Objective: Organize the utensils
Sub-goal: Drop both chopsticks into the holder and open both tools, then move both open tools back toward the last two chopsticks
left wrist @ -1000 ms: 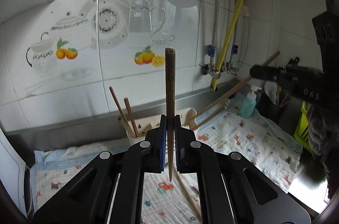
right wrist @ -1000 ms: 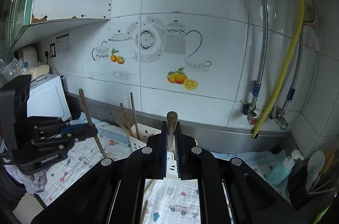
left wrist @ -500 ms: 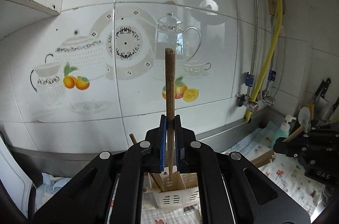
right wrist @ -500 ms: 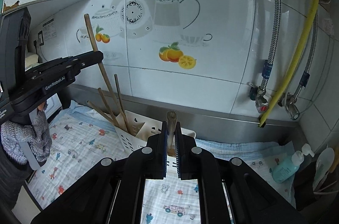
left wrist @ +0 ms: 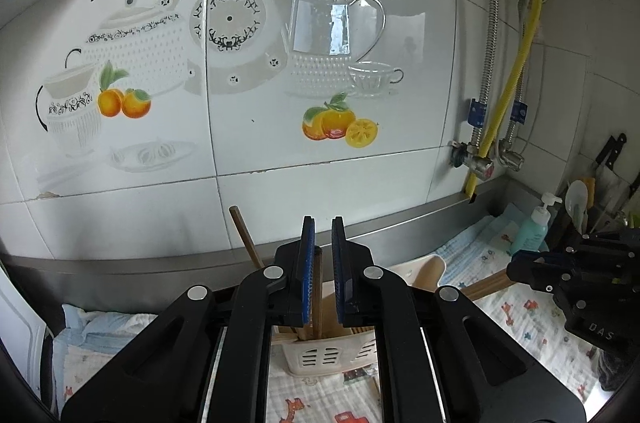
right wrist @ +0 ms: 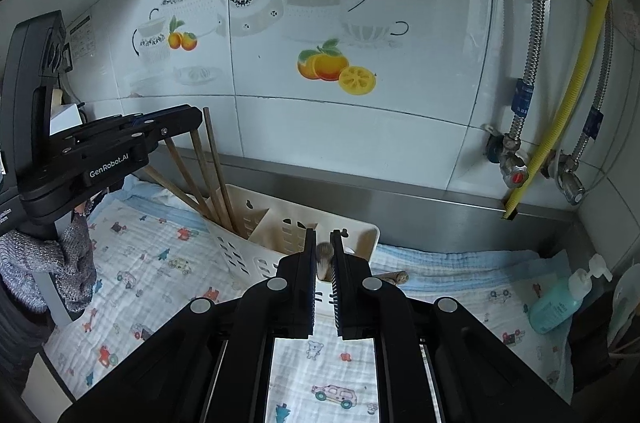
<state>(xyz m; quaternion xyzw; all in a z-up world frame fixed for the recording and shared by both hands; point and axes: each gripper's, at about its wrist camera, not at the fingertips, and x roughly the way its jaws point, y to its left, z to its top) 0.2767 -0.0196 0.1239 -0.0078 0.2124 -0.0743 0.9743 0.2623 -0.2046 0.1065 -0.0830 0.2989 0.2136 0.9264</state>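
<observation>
A cream slotted utensil holder [right wrist: 280, 223] stands on the patterned cloth by the wall; it also shows in the left wrist view [left wrist: 320, 355]. Several wooden chopsticks [right wrist: 204, 163] lean in its left compartment. My left gripper [left wrist: 322, 255] is open above the holder, and a dark wooden chopstick [left wrist: 317, 295] stands loose between its jaws, dropped into the holder. My right gripper [right wrist: 324, 255] is shut on a wooden utensil [right wrist: 325, 255], end-on, just in front of the holder's right side. A wooden spatula [left wrist: 430, 271] stands in the holder.
A patterned cloth [right wrist: 160, 263] covers the counter. A teal soap bottle [right wrist: 560, 303] and a rack of knives and spoons [left wrist: 592, 191] stand at the right. Pipes and a yellow hose [right wrist: 560, 111] run down the tiled wall.
My left gripper opened and its chopstick slid down into the holder. My right gripper moved closer to the holder with its utensil.
</observation>
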